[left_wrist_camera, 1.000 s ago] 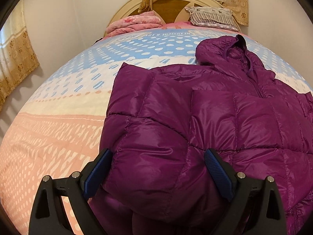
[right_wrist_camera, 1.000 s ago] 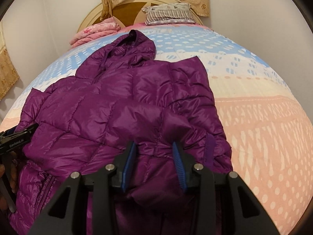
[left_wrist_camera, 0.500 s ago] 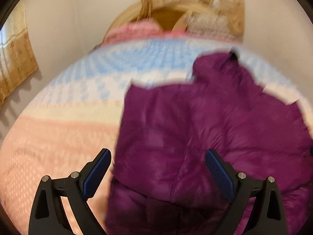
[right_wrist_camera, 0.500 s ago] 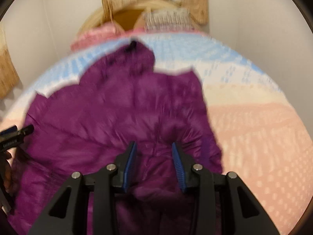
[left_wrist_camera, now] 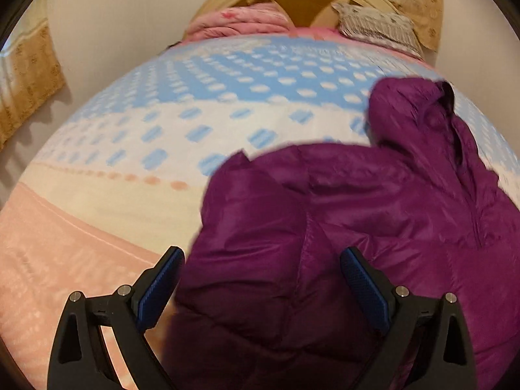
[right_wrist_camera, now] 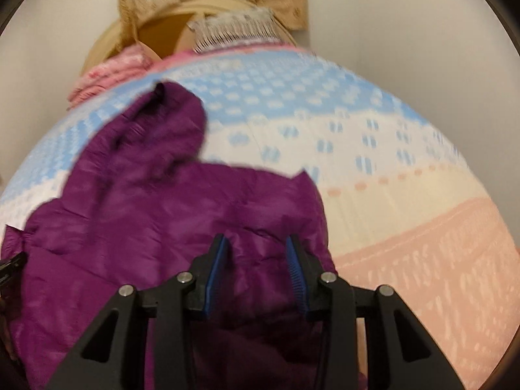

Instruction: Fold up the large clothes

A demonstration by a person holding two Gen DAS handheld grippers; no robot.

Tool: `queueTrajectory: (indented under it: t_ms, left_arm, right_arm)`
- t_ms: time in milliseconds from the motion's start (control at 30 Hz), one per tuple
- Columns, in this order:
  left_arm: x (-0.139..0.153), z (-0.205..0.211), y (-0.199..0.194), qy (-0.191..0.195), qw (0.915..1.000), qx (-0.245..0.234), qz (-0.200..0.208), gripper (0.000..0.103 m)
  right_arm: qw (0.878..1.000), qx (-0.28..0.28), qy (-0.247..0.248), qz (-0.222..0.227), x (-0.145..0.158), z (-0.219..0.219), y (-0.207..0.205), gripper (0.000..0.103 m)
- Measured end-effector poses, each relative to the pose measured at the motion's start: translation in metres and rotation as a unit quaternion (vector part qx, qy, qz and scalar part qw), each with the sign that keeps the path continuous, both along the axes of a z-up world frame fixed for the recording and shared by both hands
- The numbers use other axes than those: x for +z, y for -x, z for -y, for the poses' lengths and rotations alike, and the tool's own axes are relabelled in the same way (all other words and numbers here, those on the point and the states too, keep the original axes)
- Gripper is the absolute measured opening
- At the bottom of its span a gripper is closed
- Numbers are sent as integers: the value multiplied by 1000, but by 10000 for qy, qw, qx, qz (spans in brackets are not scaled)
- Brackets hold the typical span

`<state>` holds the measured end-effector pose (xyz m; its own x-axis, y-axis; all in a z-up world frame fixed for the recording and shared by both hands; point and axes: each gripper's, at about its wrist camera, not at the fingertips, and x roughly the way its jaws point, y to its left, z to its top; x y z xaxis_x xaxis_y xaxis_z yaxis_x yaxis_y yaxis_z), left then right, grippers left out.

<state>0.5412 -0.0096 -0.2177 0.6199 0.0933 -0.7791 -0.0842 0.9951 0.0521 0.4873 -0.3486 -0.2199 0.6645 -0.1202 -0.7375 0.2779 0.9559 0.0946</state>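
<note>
Left wrist view, left to right: gold curtain at the wall, then the bedspread banded pink, cream and blue; a folded pink blanket and a fringed pillow against the headboard. The purple puffer jacket lies on the bed in the right half, hood toward the headboard, zipper visible only in this view. Left gripper: fingers wide apart, a bulging fold of jacket between the blue pads; whether the pads press on it cannot be told. Right wrist view: a black part of the left gripper shows at the far left edge, the jacket fills the left half, and bare pink and cream bedspread lies to the right, a stretch the other view does not show. Right gripper: fingers partly apart, with a ridge of jacket fabric clamped between them. Both views are motion-blurred.
</note>
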Motion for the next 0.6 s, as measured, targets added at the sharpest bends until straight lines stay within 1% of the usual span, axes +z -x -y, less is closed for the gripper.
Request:
queueTrajectory:
  t_ms: [100,167,333,600]
  left_arm:
    - [-3,7,2,-190,9998,-55,70,98]
    - [-4,4,4,-159,9999,5,67,100]
    - [-6,-3,4,11,10000,70,9,102]
    - [-7,-3,2,63,9999,79,5,102]
  right_arm:
    - [9999,-4,-143,33,-4,4,4,40]
    - [9999,5,-145,26,-5,4,4,40]
    - [9999,10,-170,26,-7,5,7,40]
    - [10000,6,72,-32,-10,-2,0,41]
